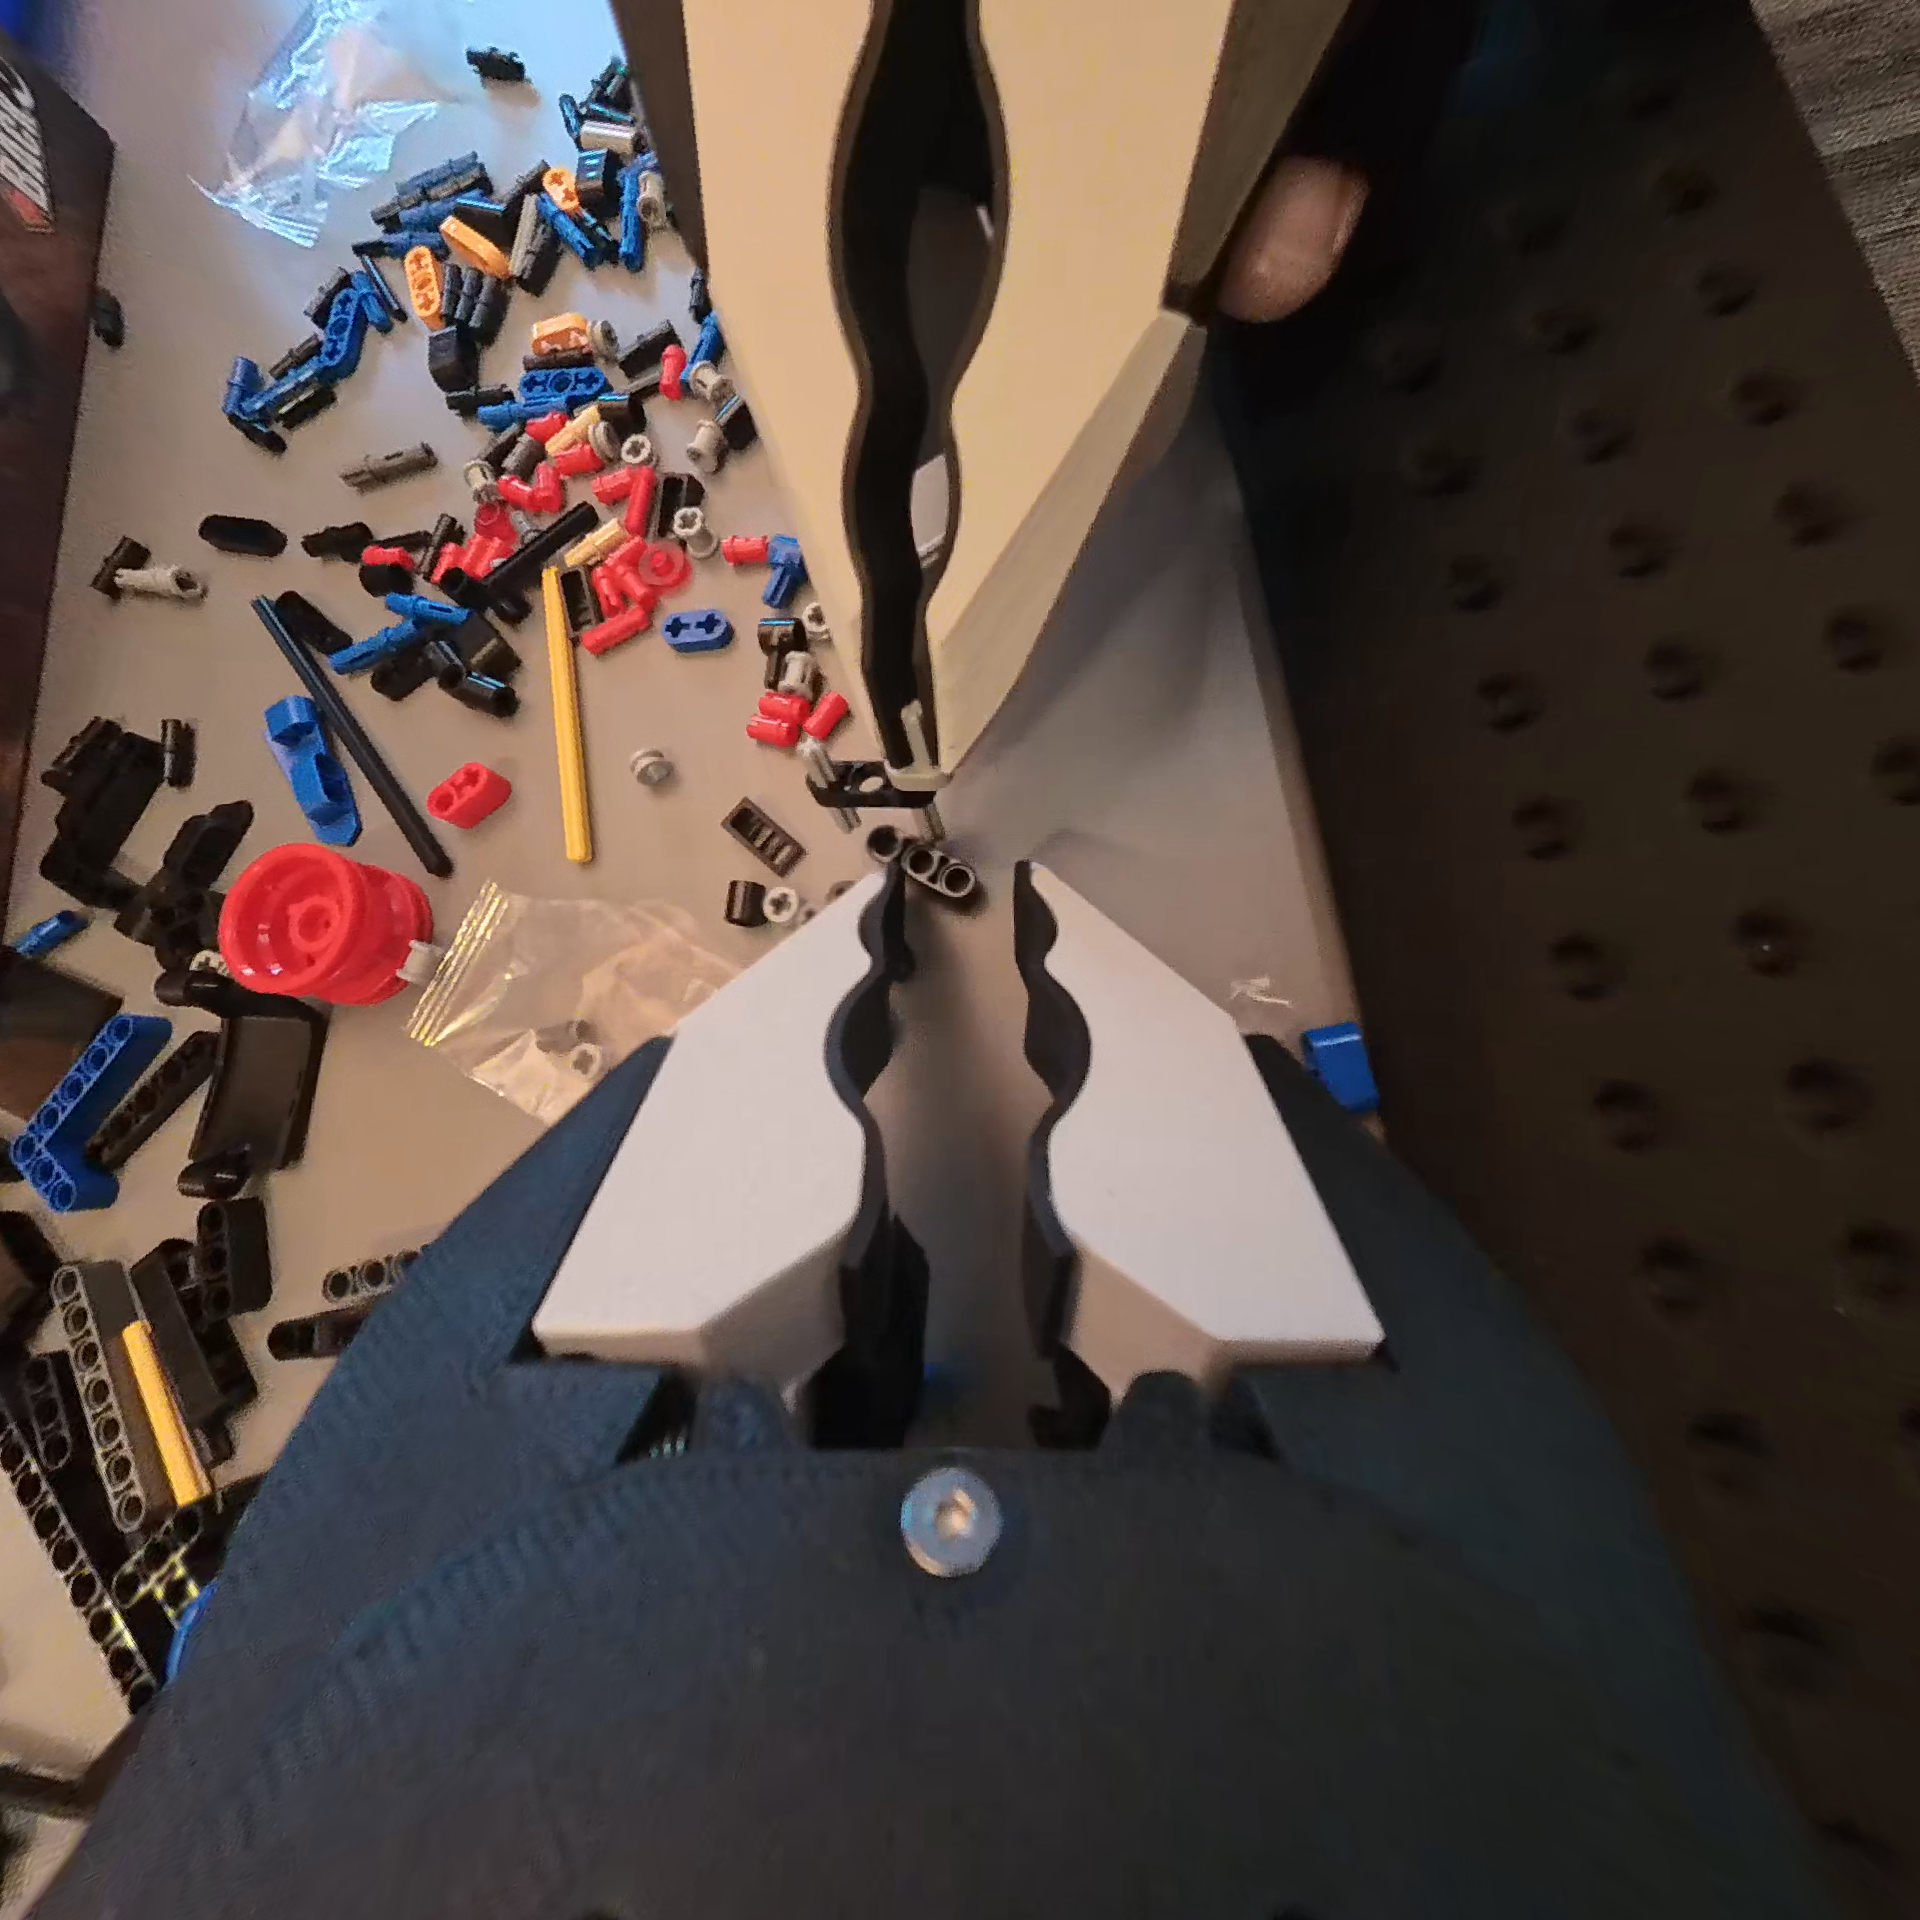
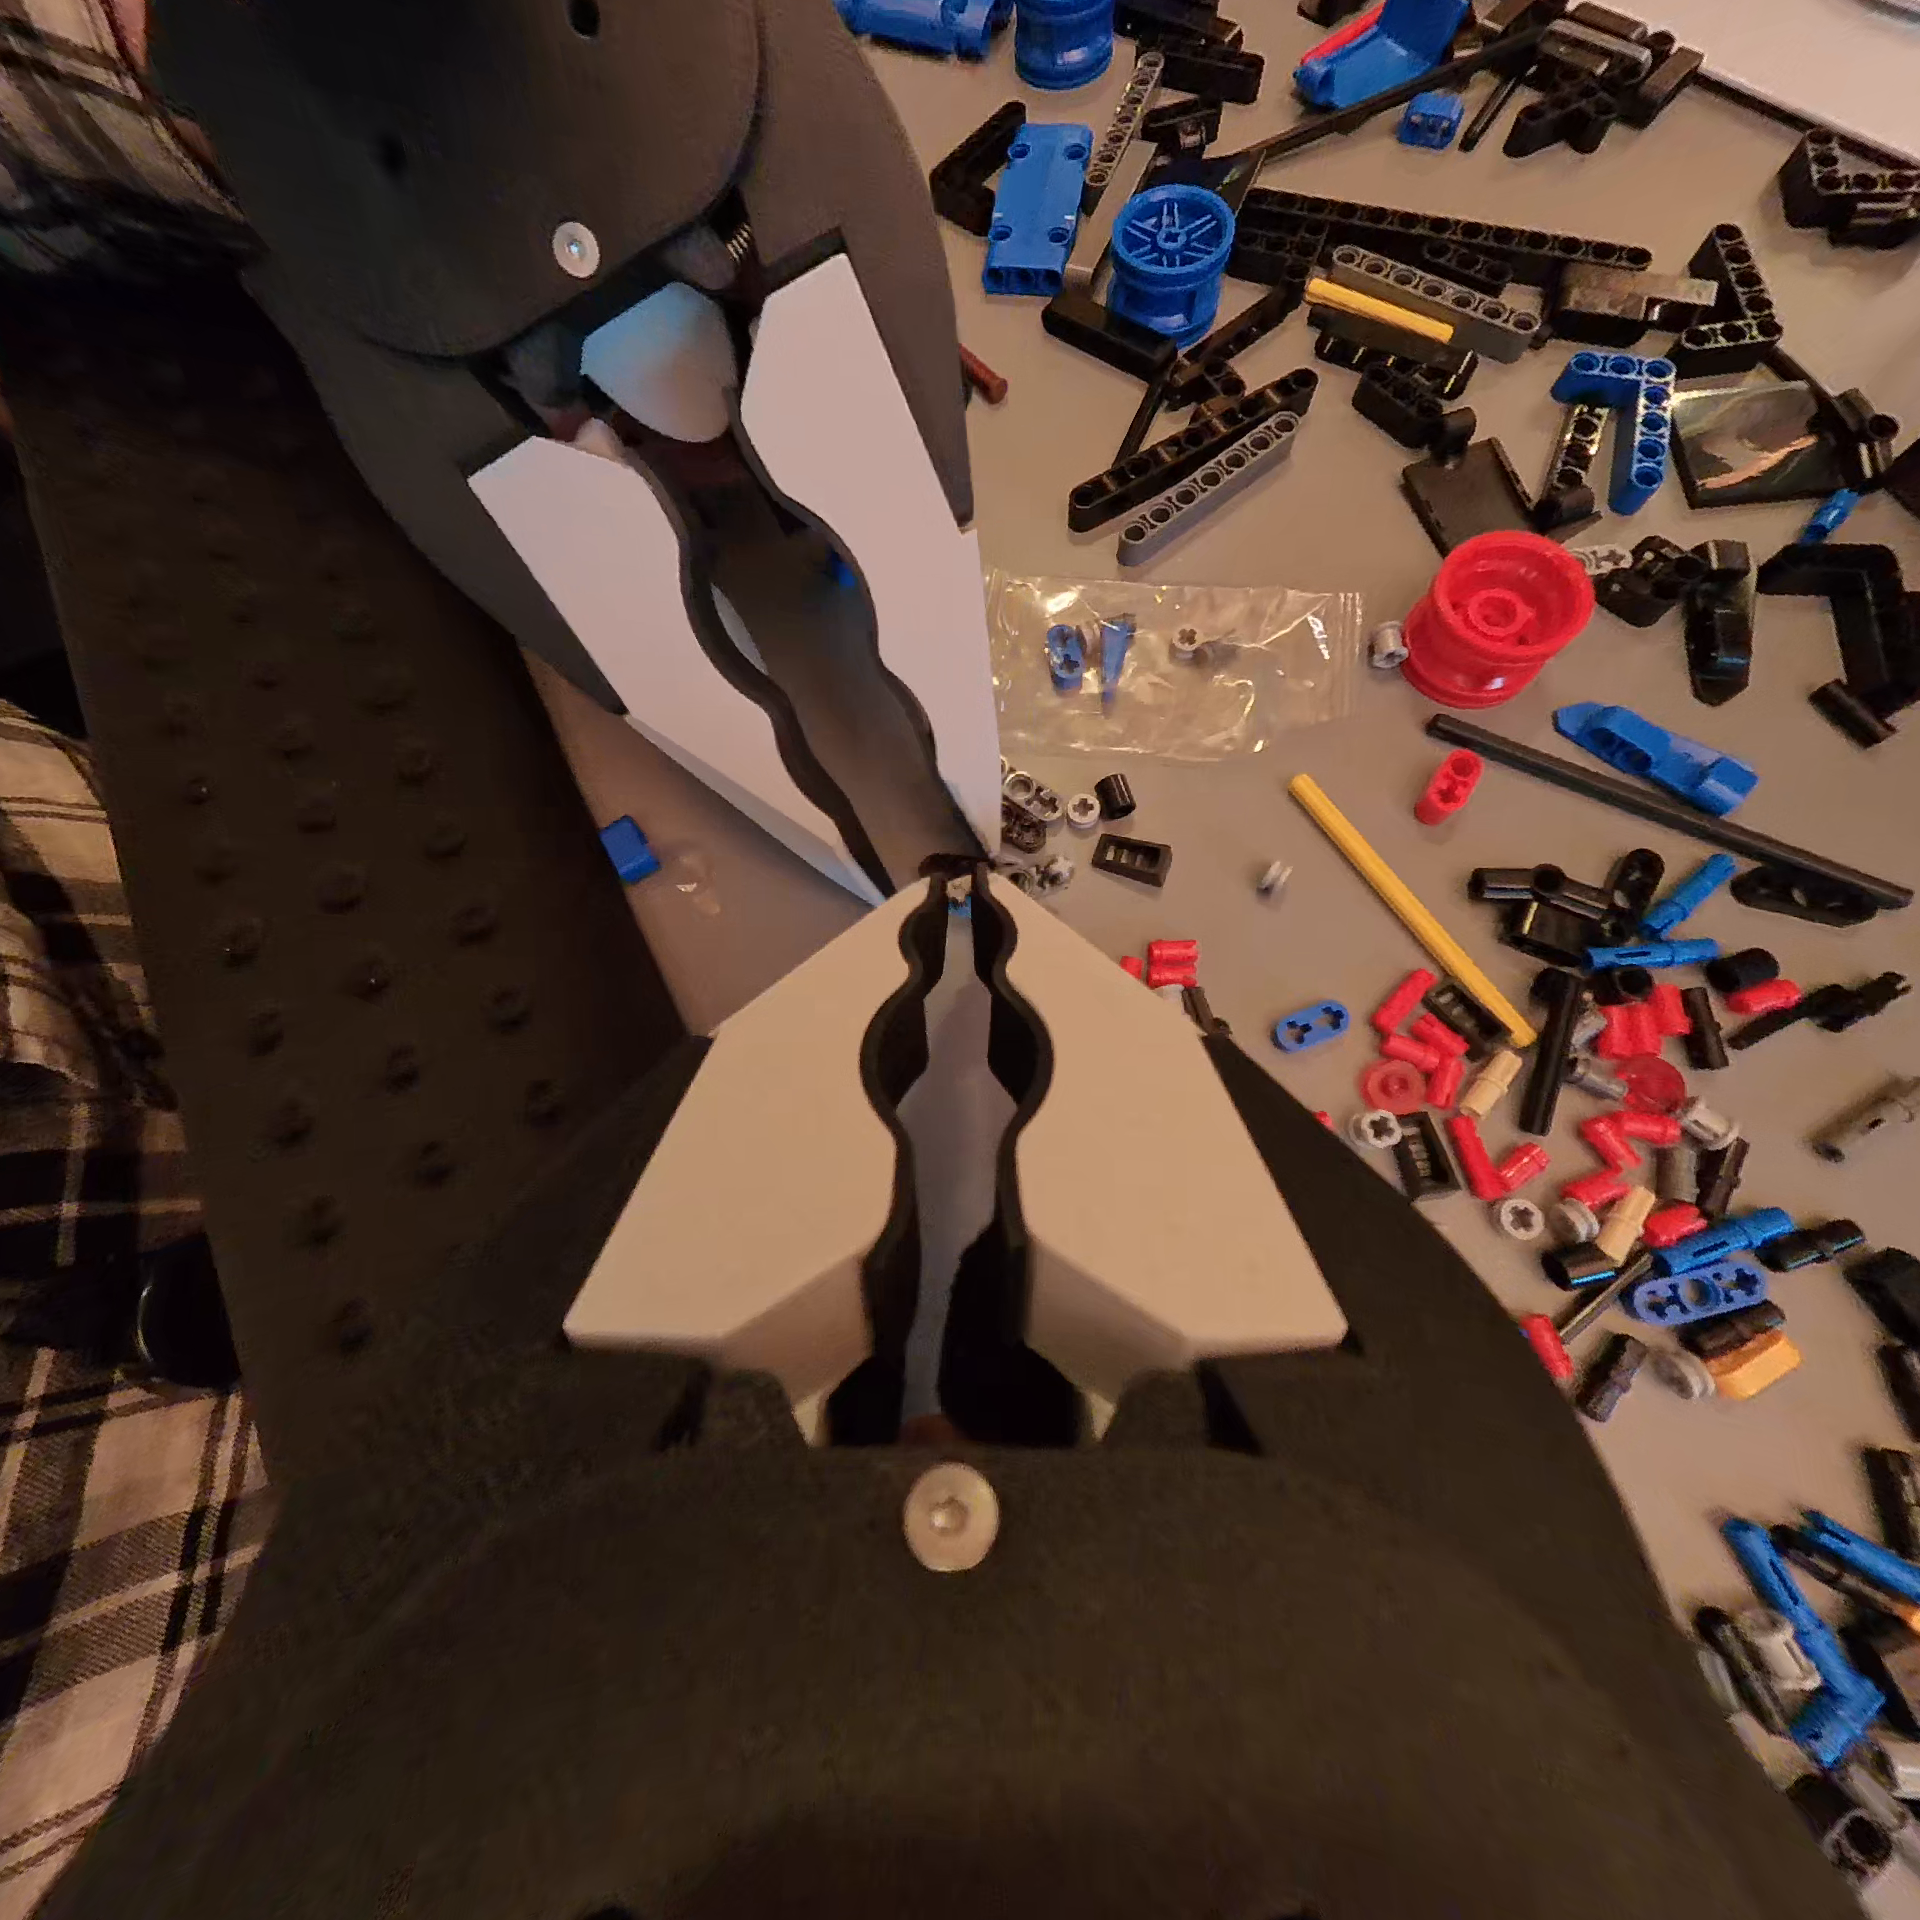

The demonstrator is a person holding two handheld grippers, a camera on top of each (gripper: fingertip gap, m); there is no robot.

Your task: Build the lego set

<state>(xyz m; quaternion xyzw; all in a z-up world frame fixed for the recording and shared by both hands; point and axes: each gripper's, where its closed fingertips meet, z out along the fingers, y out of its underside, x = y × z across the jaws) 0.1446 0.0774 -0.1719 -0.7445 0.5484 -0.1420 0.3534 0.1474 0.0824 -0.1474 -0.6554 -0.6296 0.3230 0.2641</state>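
Seen through the left wrist view: left gripper (image 1: pixel 956 883) with fingers apart, holding nothing, tips low over the grey table (image 1: pixel 1122 727) and bracketing a short black beam (image 1: pixel 940 871) lying there. Reaching in from the opposite side, nose to nose: right gripper (image 1: pixel 914 753), fingers pressed together on a small grey-and-black piece (image 1: pixel 878 781), carried just above and beside that beam. Long axis of the held piece: roughly crosswise to both sets of fingers, black end sticking out toward the loose pile of parts (image 1: pixel 582 499). Long axis of the beam: also about crosswise to the left fingers, holes turned toward the camera. Nearer hand for the beam: the left, already straddling it; likely needs only to close and steady it while the right brings its piece down. Contact between held piece and beam: cannot tell.
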